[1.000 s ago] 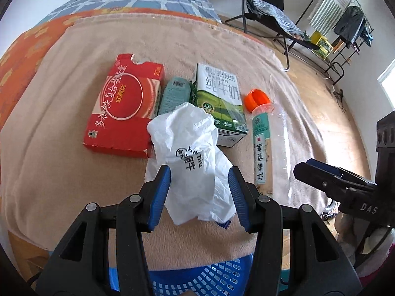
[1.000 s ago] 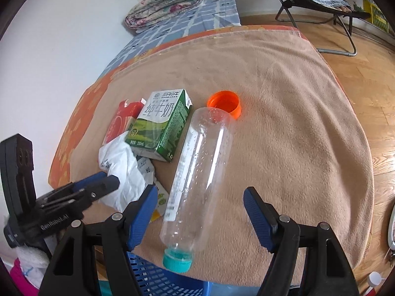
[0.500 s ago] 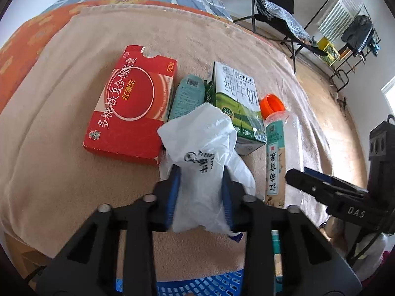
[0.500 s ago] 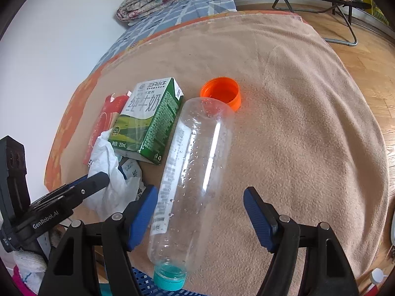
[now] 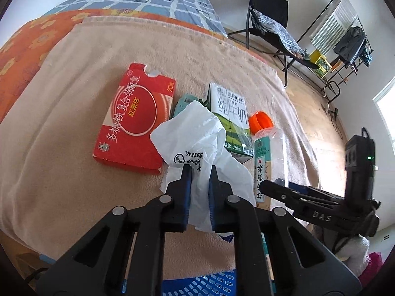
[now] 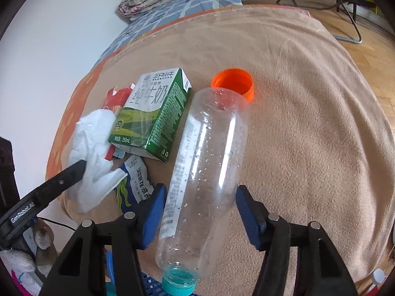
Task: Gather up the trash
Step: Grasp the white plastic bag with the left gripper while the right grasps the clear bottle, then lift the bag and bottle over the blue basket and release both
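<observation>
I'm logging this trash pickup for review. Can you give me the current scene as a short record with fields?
surface: tan blanket on a bed
left gripper: shut on white plastic bag
right gripper: open, fingers either side of clear bottle
clear bottle: lying flat, teal cap toward the camera
other trash: red box, milk carton, orange cap, printed wrapper
bin: blue basket at the near edge
</observation>
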Available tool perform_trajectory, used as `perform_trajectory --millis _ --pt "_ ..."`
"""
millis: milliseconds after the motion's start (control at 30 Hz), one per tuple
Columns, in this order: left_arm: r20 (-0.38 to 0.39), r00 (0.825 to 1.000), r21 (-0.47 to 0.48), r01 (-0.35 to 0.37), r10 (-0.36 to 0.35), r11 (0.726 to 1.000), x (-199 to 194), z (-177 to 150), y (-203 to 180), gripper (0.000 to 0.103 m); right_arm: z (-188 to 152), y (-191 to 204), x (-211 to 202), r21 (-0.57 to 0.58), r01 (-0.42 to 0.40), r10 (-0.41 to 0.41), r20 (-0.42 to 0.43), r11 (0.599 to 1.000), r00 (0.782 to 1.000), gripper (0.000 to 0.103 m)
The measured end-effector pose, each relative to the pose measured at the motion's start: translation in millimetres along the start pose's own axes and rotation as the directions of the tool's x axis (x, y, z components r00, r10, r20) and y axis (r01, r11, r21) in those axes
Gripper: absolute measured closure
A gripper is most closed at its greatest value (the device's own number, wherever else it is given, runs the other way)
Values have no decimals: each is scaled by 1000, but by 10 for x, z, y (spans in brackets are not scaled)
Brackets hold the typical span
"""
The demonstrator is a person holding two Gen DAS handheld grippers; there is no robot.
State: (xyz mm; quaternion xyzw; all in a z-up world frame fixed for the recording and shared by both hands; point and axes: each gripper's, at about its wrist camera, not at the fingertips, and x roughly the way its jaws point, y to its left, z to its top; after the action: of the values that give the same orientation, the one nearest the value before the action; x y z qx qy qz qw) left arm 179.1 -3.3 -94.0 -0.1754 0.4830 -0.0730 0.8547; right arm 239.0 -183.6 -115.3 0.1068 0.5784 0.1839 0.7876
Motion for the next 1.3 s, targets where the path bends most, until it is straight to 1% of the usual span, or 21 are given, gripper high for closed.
perform_trajectory --millis 133,267,467,700,800,967,1067,1300 --pt "18 1000 3 5 -5 1000 -85 7 -6 92 -8 -7 -11 16 -10 10 9 1000 1000 44" --pt "29 1000 9 8 -8 1000 -147 -5 -8 92 -35 -23 -58 30 -37 36 35 999 999 44" --pt "33 999 13 10 -10 1000 -248 -69 33 92 -78 -51 -229 14 -31 30 87 999 996 45" --pt "44 999 22 13 -14 1000 -399 -181 78 92 -140 -59 -491 19 -68 64 153 998 986 45" --pt "33 999 27 16 -17 1000 -434 -259 100 92 -189 -7 -605 -11 -60 61 186 998 981 45" --pt "15 999 37 31 -32 999 -520 -409 106 92 -303 132 -753 -70 -68 82 210 995 974 45" --pt "12 999 54 41 -42 998 -592 -508 93 92 -406 270 -842 -122 -63 89 222 991 971 45" --pt "-6 999 80 36 -35 996 -721 -779 138 92 -693 555 -981 -229 -43 102 254 972 962 45"
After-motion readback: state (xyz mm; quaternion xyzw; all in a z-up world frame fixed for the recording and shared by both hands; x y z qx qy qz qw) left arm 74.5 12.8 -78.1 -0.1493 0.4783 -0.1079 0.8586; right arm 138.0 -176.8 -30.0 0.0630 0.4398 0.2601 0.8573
